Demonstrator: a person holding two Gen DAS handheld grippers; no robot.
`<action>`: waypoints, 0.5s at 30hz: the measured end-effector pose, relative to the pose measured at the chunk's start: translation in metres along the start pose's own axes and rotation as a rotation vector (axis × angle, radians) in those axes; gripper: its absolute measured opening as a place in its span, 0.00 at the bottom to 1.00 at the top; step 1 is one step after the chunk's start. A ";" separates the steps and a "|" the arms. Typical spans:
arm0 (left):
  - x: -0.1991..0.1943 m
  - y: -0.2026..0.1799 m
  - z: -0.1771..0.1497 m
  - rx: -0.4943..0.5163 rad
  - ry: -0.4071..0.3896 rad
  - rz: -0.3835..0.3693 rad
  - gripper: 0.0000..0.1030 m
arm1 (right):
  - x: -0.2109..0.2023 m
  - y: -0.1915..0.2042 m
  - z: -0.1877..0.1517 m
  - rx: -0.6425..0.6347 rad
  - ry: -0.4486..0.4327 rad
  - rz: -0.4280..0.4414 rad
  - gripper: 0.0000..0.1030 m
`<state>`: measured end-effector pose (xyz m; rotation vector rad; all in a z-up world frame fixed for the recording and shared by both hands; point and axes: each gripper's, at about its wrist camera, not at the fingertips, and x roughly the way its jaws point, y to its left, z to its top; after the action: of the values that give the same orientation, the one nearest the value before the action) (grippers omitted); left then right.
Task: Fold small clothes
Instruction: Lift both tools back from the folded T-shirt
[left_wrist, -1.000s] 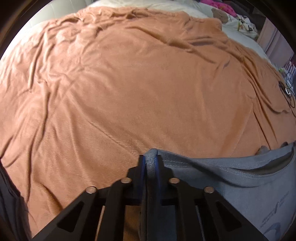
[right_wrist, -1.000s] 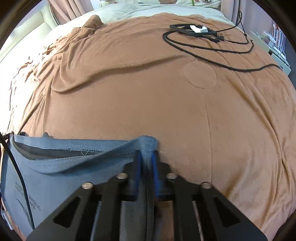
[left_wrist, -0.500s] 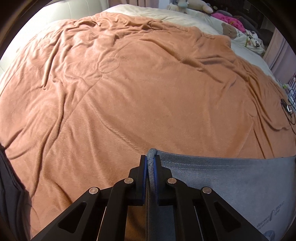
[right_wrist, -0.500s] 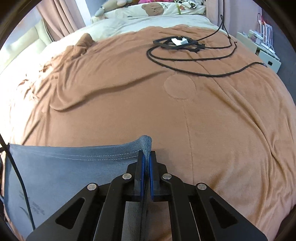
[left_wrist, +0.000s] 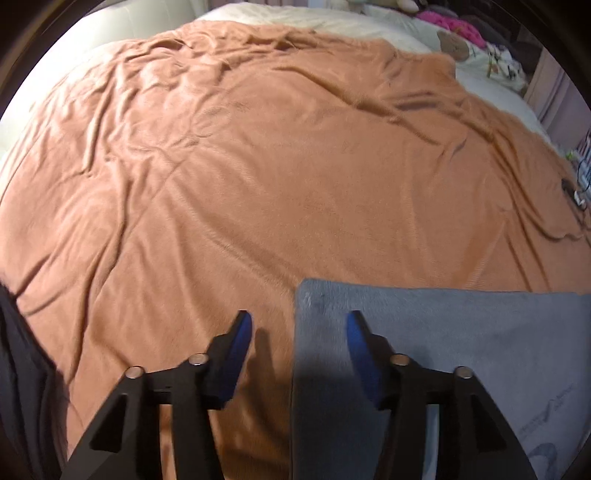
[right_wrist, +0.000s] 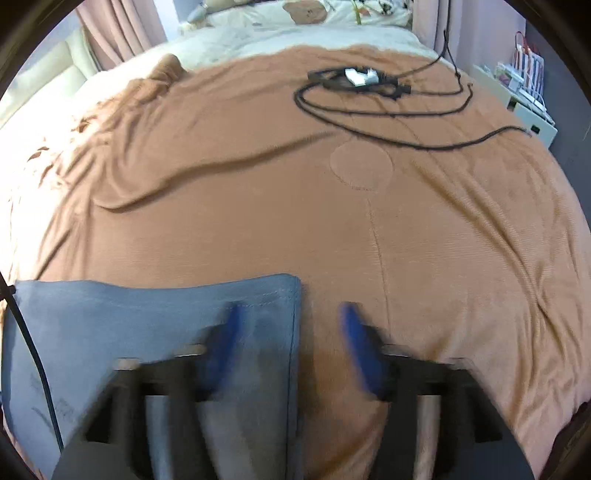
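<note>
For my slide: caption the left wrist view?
Open left gripper above grey garment laid on orange blanket.

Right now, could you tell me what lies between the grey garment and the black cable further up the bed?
In the right wrist view, only bare orange blanket separates the grey garment from the black cable.

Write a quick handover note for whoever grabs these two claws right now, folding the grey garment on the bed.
Left claw: open, jaws just opened, nothing pressed.
Right claw: open, jaws just opened, nothing pressed.
Grey garment: lying flat on the orange blanket, each claw above one far corner.
Done: this fold is laid down and let go.
Left: any further fold to make it smaller. Black cable lies farther up the bed, apart from the garment.
</note>
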<state>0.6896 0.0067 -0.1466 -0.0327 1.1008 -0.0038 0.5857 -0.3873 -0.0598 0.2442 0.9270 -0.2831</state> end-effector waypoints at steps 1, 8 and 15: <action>-0.007 0.001 -0.005 -0.012 -0.004 -0.017 0.56 | -0.008 -0.001 -0.003 -0.004 -0.013 0.004 0.70; -0.046 0.008 -0.037 -0.060 -0.008 -0.083 0.70 | -0.057 -0.016 -0.038 0.028 -0.032 0.083 0.70; -0.081 0.014 -0.075 -0.072 -0.009 -0.115 0.71 | -0.109 -0.031 -0.075 0.052 -0.049 0.113 0.70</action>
<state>0.5858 0.0204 -0.1087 -0.1607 1.0886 -0.0670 0.4573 -0.3768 -0.0175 0.3346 0.8553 -0.2081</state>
